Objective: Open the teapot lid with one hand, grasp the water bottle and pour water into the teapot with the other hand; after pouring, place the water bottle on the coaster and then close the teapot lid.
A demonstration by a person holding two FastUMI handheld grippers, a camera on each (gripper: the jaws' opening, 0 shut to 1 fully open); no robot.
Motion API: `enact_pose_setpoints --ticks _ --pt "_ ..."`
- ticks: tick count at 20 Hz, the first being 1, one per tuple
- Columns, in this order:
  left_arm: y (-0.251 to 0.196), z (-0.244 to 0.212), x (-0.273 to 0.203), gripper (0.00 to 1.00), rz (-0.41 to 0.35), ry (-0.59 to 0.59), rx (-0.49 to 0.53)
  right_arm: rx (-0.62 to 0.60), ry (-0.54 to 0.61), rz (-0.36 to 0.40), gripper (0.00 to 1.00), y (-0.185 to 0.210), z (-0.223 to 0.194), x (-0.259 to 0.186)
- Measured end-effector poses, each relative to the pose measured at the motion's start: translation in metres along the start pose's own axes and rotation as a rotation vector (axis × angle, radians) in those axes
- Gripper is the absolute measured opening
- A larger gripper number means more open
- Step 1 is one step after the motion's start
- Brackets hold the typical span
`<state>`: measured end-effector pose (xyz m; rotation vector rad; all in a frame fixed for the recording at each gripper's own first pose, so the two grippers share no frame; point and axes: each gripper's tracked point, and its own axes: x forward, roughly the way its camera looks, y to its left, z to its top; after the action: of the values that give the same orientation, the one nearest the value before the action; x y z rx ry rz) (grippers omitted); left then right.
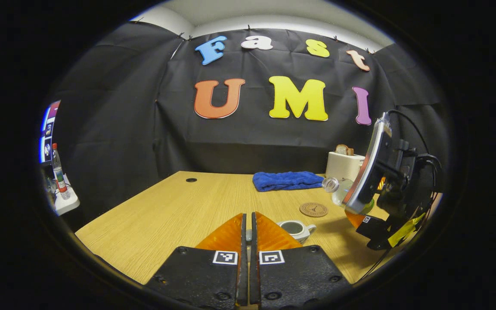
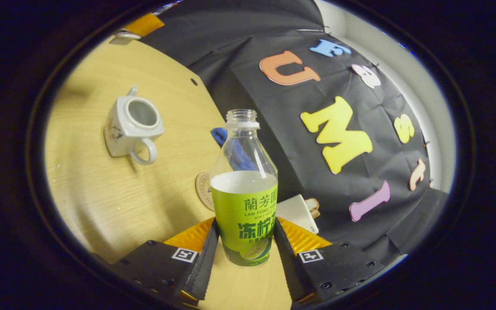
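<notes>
In the left gripper view, the left gripper [image 1: 248, 234] is seen at the bottom centre of the frame with its 2 fingers drawn almost together; a small pale object is pinched in the narrow gap between them, but what it is cannot be told. Just right of the fingertips, the teapot [image 1: 296, 229] stands on the wooden table [image 1: 166, 211] with its mouth uncovered. A round coaster [image 1: 313, 209] lies on the table a little above and right of the teapot, apart from it. At the right of the frame, the right gripper [image 1: 362, 211] is held above the table with the water bottle [image 1: 336, 189] tilted, its uncapped neck pointing left. A blue towel [image 1: 286, 180] lies along the table's far edge, and a white toaster [image 1: 345, 165] stands beside it to the right.

In the right gripper view, the water bottle [image 2: 243, 202] is clamped at the bottom centre between both fingers of the right gripper [image 2: 244, 245], pressed on its green-labelled lower part. The bottle is uncapped. The teapot [image 2: 132, 125] is seen at upper left, lid off, handle turned toward the lower part of the frame. The coaster [image 2: 204, 189] is partly hidden behind the bottle's left side.
</notes>
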<state>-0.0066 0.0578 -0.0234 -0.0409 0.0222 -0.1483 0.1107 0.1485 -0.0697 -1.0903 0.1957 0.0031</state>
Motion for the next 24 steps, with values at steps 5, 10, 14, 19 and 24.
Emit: enact_pose_setpoints --ticks 5,10,14,19,24 --pt "0.008 -0.007 -0.007 0.04 0.005 0.001 -0.012 -0.259 -0.046 -0.017 0.7 0.012 0.018 0.001" --pt "0.01 -0.013 -0.009 0.04 -0.004 0.005 -0.014 -0.395 -0.075 -0.048 0.7 0.012 0.032 -0.003" --pt "0.007 -0.017 -0.01 0.04 -0.011 0.007 -0.015 -0.52 -0.092 -0.105 0.72 0.002 0.037 -0.004" --pt "0.007 -0.02 -0.012 0.04 -0.008 0.009 -0.007 -0.656 -0.147 -0.182 0.7 -0.011 0.051 -0.005" --pt "0.009 -0.022 -0.014 0.04 -0.005 0.014 -0.009 -0.744 -0.188 -0.262 0.71 -0.025 0.066 -0.008"
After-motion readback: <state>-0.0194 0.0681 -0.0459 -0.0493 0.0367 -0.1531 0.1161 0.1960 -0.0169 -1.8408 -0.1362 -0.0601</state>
